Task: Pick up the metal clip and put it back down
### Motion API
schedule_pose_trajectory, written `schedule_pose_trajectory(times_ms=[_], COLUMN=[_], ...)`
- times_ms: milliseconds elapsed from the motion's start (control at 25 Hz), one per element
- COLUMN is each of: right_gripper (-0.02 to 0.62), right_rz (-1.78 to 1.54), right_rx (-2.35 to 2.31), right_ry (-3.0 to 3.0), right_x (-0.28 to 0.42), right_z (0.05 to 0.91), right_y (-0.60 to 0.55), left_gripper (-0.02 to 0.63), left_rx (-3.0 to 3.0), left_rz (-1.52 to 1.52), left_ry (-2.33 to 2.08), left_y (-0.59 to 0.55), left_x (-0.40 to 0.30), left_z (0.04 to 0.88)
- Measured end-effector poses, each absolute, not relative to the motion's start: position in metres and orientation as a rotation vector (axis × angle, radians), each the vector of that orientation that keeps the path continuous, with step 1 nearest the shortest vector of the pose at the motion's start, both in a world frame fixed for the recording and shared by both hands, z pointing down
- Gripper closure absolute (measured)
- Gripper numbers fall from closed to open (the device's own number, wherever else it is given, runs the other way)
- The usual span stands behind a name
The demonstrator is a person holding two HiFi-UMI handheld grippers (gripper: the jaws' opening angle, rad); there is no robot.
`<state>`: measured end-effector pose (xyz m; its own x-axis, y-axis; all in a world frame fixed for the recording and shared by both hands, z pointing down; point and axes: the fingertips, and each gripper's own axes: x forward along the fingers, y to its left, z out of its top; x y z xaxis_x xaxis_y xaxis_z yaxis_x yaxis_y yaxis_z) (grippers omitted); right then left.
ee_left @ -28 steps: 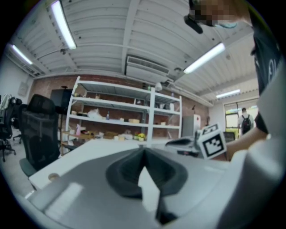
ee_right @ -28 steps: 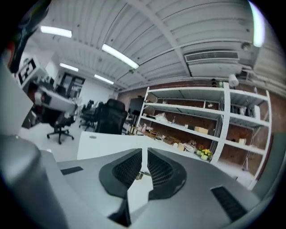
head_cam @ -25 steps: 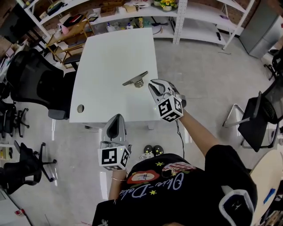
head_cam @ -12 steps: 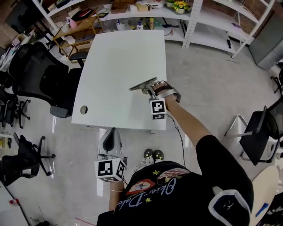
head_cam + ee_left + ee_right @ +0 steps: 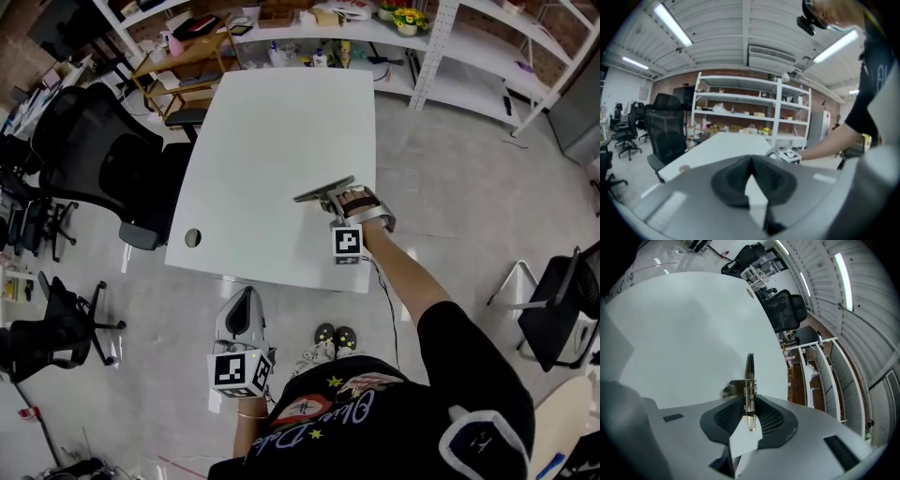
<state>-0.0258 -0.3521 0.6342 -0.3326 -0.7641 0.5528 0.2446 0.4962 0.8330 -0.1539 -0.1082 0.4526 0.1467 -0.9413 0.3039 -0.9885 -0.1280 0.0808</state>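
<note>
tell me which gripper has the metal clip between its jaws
The right gripper: its jaws have just been closing on the metal clip. The left gripper is shut on nothing.

Metal clip [image 5: 749, 371]: bare steel, shiny, w/ coiled wire spring. It sits betw. the jaws of R gripper [image 5: 750, 401], which have just been closing. Pads [image 5: 772, 418]: black, matt, fine cross-hatch, rubbery look. Shell: grey plastic, smooth, matt. L gripper [image 5: 751, 159]: same grey plastic, dark matt pads. Marker cube [image 5: 347, 241] on R gripper: matt white w/ black print. Table [image 5: 272, 131] under & ahead of R gripper: white, smooth, slight sheen. Floor [image 5: 469, 187] to its right: pale grey, polished, glossy. Shirt [image 5: 394, 412] behind both grippers: black cloth.
</note>
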Motion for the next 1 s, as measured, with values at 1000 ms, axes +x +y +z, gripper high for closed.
schedule_pose_trajectory(times_ms=[1000], right_gripper=[0.51], right_rz=[-1.123], right_rx=[0.661], right_ry=[-1.71], right_x=[0.006], right_z=[0.517], right_y=[-0.253], left_gripper=[0.604], left_rx=[2.318], left_rz=[0.143], left_ry=[-1.848], left_y=[-0.115], left_x=[-0.13], left_z=[0.43])
